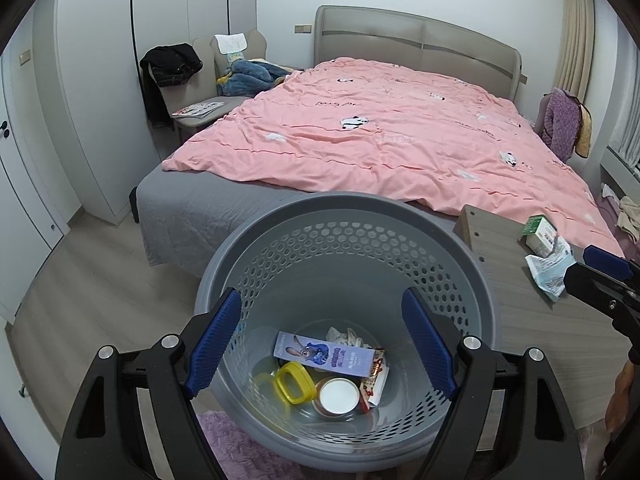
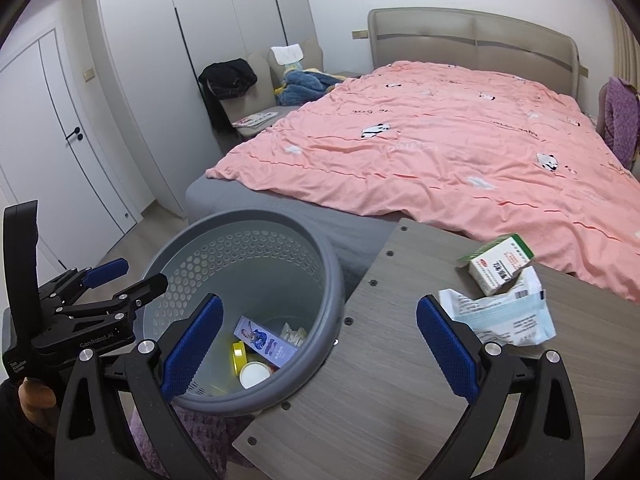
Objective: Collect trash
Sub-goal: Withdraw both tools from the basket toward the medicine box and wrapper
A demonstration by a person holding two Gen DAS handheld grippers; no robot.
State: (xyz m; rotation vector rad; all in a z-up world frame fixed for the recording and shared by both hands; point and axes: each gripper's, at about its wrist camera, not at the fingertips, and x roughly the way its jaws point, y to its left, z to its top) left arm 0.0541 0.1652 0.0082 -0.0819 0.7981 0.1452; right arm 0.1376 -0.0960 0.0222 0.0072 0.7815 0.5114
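A grey perforated trash basket (image 1: 280, 236) stands on the floor beside a wooden table (image 1: 532, 320); it also shows in the right wrist view (image 2: 256, 220). Inside lie a purple cartoon box (image 1: 324, 350), a yellow ring piece (image 1: 294, 382), a round white lid (image 1: 339, 395) and crumpled paper (image 1: 344, 336). My left gripper (image 1: 322, 344) is open and empty above the basket. On the table (image 2: 360, 380) lie a crumpled white-and-teal wrapper (image 2: 504, 316) and a small green-and-white box (image 2: 498, 264). My right gripper (image 2: 318, 350) is open and empty over the table edge, left of the wrapper.
A bed with a pink duvet (image 1: 380, 136) fills the room behind the basket and table. A chair with clothes (image 1: 188, 80) stands at the far left by white wardrobes (image 2: 132, 80). A purple rug (image 1: 228, 436) lies under the basket.
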